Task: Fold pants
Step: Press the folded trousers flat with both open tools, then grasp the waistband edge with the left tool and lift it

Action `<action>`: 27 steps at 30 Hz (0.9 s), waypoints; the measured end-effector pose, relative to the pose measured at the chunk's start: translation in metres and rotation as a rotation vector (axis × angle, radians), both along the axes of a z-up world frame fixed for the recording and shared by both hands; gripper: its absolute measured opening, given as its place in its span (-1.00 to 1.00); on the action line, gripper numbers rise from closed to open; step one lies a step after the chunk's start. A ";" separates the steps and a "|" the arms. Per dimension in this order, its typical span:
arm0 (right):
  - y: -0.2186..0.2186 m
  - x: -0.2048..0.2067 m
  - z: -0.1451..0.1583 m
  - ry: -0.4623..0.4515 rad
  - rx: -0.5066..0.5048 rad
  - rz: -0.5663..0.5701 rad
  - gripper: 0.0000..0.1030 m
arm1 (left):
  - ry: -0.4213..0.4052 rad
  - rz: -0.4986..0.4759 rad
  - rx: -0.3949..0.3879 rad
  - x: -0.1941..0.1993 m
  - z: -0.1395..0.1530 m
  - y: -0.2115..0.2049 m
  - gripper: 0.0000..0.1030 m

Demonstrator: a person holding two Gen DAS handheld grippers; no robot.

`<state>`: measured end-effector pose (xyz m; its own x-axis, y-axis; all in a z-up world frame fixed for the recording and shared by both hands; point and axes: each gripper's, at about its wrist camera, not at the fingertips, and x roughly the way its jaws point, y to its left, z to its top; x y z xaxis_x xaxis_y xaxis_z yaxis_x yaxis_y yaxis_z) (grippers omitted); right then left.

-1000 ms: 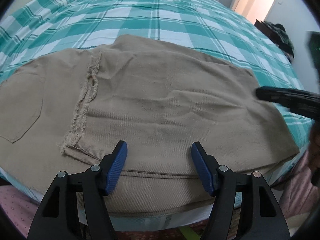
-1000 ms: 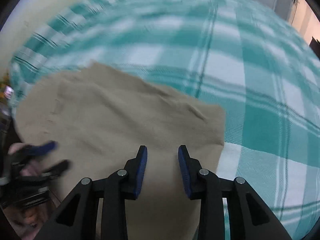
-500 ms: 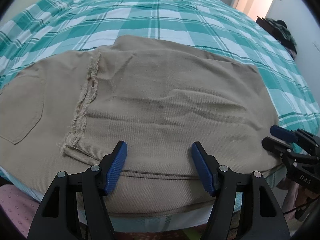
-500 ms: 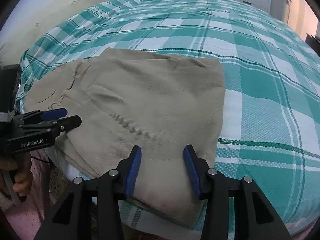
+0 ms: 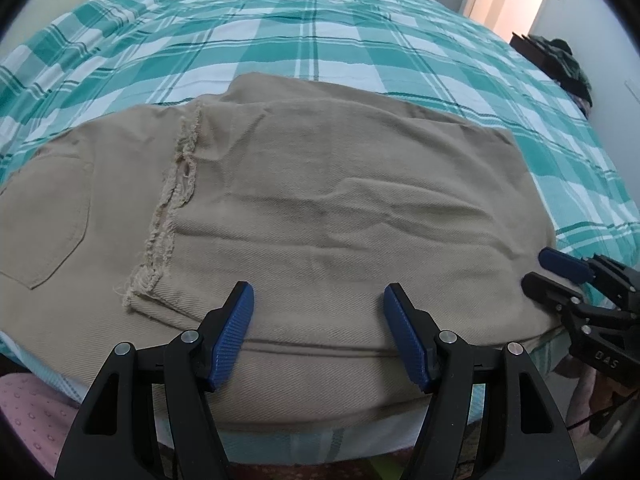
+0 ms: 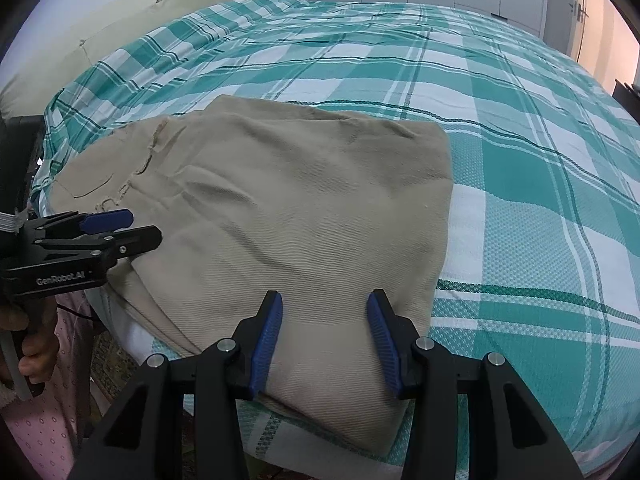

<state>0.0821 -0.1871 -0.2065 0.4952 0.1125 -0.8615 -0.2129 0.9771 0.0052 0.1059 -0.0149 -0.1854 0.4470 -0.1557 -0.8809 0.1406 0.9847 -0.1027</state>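
Item 1: tan twill pants (image 5: 340,208), folded over into a broad slab, lying at the near edge of the bed. Frayed raw hem (image 5: 176,200) runs down the fabric at about 9 o'clock of centre in the left wrist view; a stitched patch pocket (image 5: 44,220) lies further out toward 9 o'clock. Shallow creases cross the top layer.

Item 2: teal and white plaid bedcover (image 5: 320,40), spread under the pants and filling the field from 10 to 2 o'clock.

Item 3: left gripper (image 5: 318,334), black frame with blue ribbed pads, at 6 o'clock of its own view. Jaws stand wide apart over the near border of the pants; nothing pinched between them.

Item 4: right gripper (image 6: 324,340), same build, at 6 o'clock of its own view. Jaws stand moderately apart, above the near right corner of the pants; pads astride the cloth, not pinching it.

Item 5: a hand (image 6: 28,344) on the left gripper's handle, at 8 o'clock in the right wrist view.

Item 6: pale headboard cushion (image 6: 120,28), at 10 o'clock.
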 end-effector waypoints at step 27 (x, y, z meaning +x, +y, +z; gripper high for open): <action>-0.002 0.004 -0.001 0.012 0.023 -0.005 -0.11 | -0.042 0.873 -0.844 -0.051 -0.019 0.347 0.17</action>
<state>0.0859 -0.1896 -0.2071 0.4850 0.1300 -0.8648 -0.2081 0.9776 0.0303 0.0547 0.3318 -0.2040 0.7139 -0.3057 -0.6300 -0.5175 0.3758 -0.7687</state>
